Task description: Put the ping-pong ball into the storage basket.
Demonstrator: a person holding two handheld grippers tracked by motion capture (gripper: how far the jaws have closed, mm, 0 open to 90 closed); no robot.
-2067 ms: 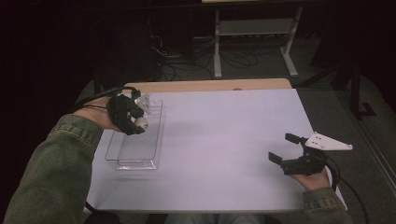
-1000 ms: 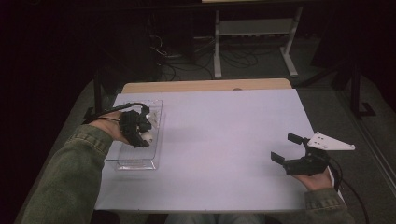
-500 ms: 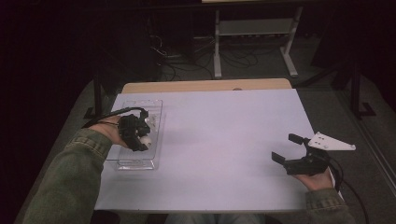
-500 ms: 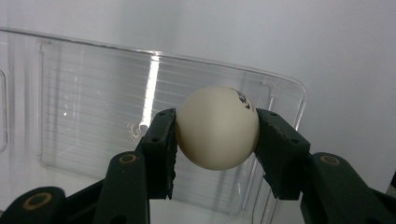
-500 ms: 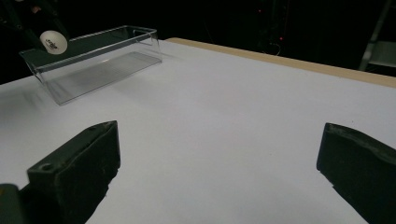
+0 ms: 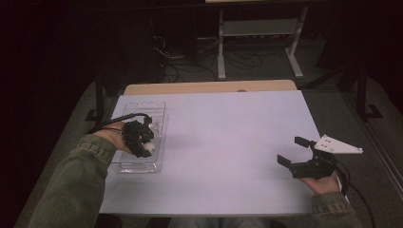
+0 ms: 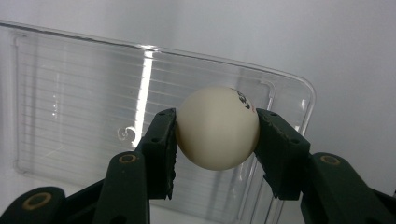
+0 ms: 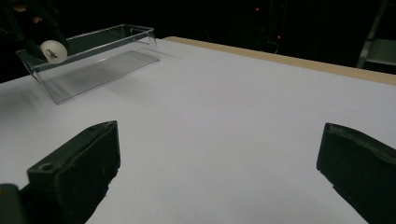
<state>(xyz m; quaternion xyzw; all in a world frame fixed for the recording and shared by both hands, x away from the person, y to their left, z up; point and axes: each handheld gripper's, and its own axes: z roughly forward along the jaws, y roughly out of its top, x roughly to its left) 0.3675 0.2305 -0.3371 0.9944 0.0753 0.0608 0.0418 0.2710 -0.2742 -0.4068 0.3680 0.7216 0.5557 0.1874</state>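
Observation:
A white ping-pong ball (image 7: 217,127) with a dark printed mark sits between the two black jaws of my left gripper (image 7: 215,135), which is shut on it. The gripper (image 6: 142,145) hangs just above the clear plastic tray (image 6: 157,108) at the table's left side, and the ball (image 6: 149,147) shows at its tip. In the right gripper view the ball (image 8: 52,50) is above the near end of the tray (image 8: 116,42). My right gripper (image 6: 293,151) rests low at the table's right front, open, with nothing between its jaws (image 8: 219,175).
The white tabletop (image 6: 228,137) stretches between the two hands, with a wooden strip (image 6: 209,87) along its far edge. Behind the table, in the dark, are a metal stand (image 6: 259,38) and cables on the floor.
My left gripper has drifted with the ball toward the near end of the tray, staying shut on it. The right gripper has kept still.

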